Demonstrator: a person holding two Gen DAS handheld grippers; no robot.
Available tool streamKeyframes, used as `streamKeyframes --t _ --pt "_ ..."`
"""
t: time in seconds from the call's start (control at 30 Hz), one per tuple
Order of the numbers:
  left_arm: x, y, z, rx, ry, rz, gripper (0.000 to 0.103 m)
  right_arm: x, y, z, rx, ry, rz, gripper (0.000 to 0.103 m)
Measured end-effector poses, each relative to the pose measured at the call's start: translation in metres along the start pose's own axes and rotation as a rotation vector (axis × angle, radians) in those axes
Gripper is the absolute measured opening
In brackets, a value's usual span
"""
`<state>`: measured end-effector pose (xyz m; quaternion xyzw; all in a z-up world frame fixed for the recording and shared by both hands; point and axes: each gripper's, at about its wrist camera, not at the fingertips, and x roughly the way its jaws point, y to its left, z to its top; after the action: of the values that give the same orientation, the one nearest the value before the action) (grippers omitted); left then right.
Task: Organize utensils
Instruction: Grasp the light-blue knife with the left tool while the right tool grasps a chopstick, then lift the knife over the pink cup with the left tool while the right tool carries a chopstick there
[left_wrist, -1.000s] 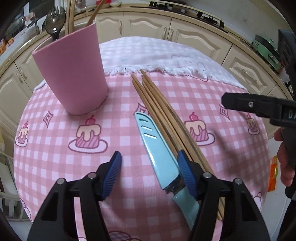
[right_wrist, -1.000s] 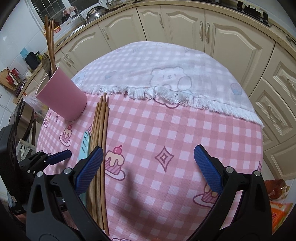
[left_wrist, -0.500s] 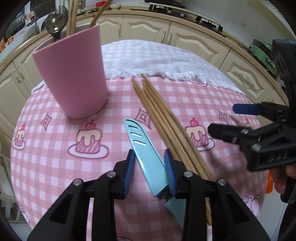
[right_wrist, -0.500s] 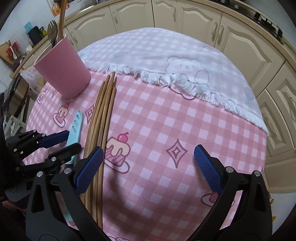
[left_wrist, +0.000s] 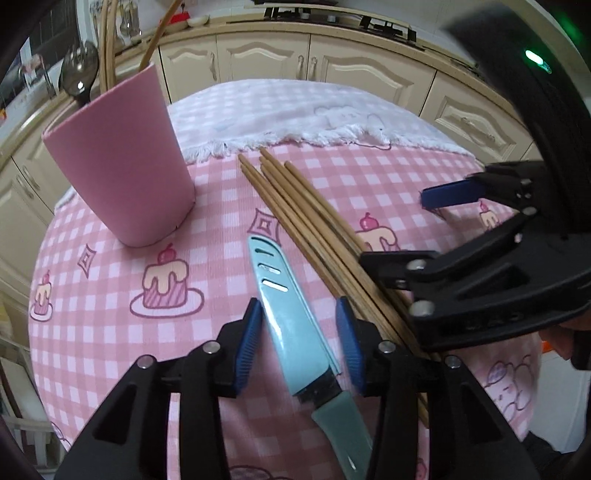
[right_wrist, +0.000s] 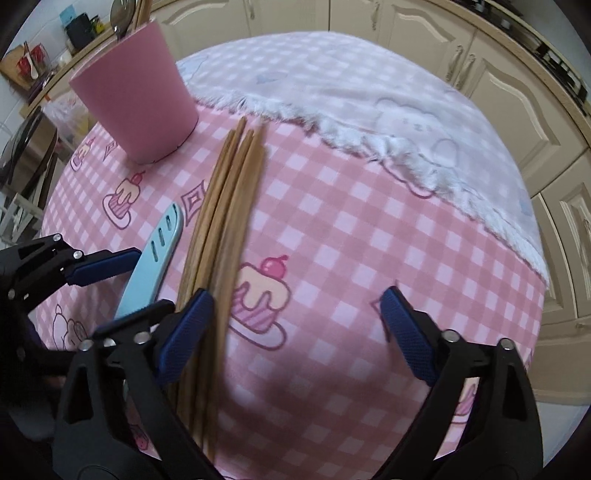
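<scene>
Near the tabletop's front edge, the left gripper is reopening around the knife, releasing its earlier squeeze; the right gripper, wide, is narrowing beside the chopsticks, nothing lifted.

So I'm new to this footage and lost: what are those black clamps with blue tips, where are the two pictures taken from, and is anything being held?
They are hand-held grippers, one in each of a person's hands, each with a fisheye camera looking along its two fingers. One picture is from the left gripper, the other from the right gripper.

On the pink checked tablecloth lie a light blue knife and a bundle of wooden chopsticks beside it. A pink cup stands behind, already holding a spoon and chopsticks.

Nothing is held yet. The left gripper's jaws straddle the knife blade and are opening, pads not pressing it. The right gripper's jaws are wide and closing, with some of the chopsticks between them, untouched.
</scene>
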<state>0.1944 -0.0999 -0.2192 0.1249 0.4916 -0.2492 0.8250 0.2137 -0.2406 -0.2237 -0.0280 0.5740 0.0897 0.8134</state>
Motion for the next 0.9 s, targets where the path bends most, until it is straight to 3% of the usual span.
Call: streamKeyframes --t 0.03,0.13,0.43,0.57,0.7,0.77,0.8,0.83,0.9 --pt "-0.001 0.001 -0.002 0.0 -0.009 0.009 0.032 0.0 0.001 0.001 -0.005 0.005 -0.004 0.088" --pt "-0.005 0.012 -0.004 -0.026 -0.007 -0.029 0.03 -0.006 -0.002 0.002 0.023 -0.007 0.015 0.075" --pt "-0.006 0.013 -0.007 -0.008 -0.009 -0.028 0.029 0.002 0.004 0.01 -0.012 0.031 -0.023 0.069" --pt "-0.005 0.011 -0.006 0.009 0.006 -0.023 0.029 0.001 0.006 0.015 -0.016 0.042 -0.046 0.042" --pt "-0.001 0.005 -0.001 0.058 0.036 0.002 0.03 0.007 0.009 0.03 -0.019 0.06 -0.046 0.036" --pt "0.001 0.002 0.002 0.069 0.049 0.013 0.029 0.01 0.013 0.036 -0.037 0.051 -0.036 0.027" --pt "0.001 0.001 0.003 0.072 0.048 0.012 0.028 0.008 0.013 0.036 -0.045 0.043 -0.026 0.013" --pt "0.001 0.001 0.003 0.066 0.045 0.006 0.027 0.008 0.012 0.035 -0.038 0.033 -0.011 0.007" --pt "-0.001 0.006 0.001 0.042 0.038 -0.011 0.025 0.005 0.007 0.031 -0.006 0.007 0.038 0.005"
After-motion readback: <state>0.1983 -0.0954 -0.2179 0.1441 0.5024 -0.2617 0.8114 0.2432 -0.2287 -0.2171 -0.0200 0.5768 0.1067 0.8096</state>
